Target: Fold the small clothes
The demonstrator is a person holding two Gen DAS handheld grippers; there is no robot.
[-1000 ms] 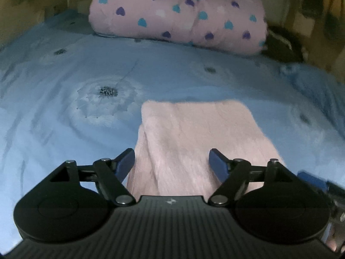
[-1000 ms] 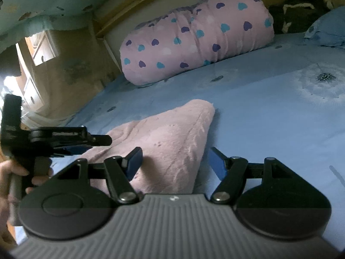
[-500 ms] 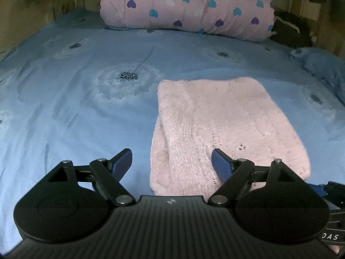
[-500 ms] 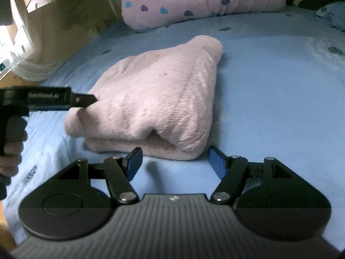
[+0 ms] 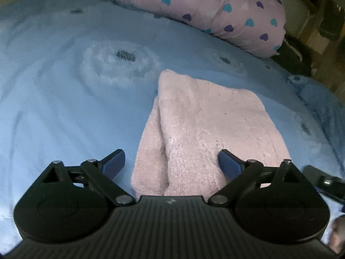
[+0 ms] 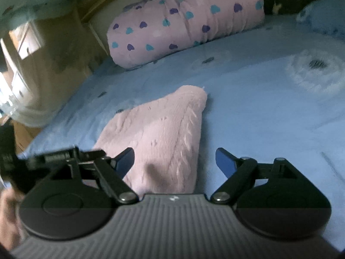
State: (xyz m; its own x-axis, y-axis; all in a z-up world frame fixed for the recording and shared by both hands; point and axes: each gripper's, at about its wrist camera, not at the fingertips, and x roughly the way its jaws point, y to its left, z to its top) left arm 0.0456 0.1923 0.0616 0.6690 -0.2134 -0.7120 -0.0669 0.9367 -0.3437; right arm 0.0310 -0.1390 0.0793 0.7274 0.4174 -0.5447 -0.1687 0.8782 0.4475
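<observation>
A folded pink fuzzy garment [image 5: 211,129] lies flat on the blue bed sheet [image 5: 64,108]. My left gripper [image 5: 172,161] hovers over its near left corner. Its jaws are opening, with the garment's edge between them, and the blue pads do not press on it. In the right wrist view the same garment [image 6: 159,138] tapers away from me. My right gripper [image 6: 175,158] stands over its near right edge, its jaws opening, and nothing is gripped. The left gripper [image 6: 64,157] shows at the left of that view, and the right gripper [image 5: 323,183] at the left view's right edge.
A rolled pink duvet with heart print [image 5: 204,10] lies across the head of the bed. A dark bundle [image 5: 295,56] and a blue pillow [image 5: 319,99] sit at the back right. Wooden furniture [image 6: 25,43] stands beside the bed. A hand [image 6: 8,215] holds the left gripper.
Both grippers' jaws have spread wider. The left view has rolled and dropped closer to the garment. The right view, looking down on the garment half a second ago, has tilted back up.
</observation>
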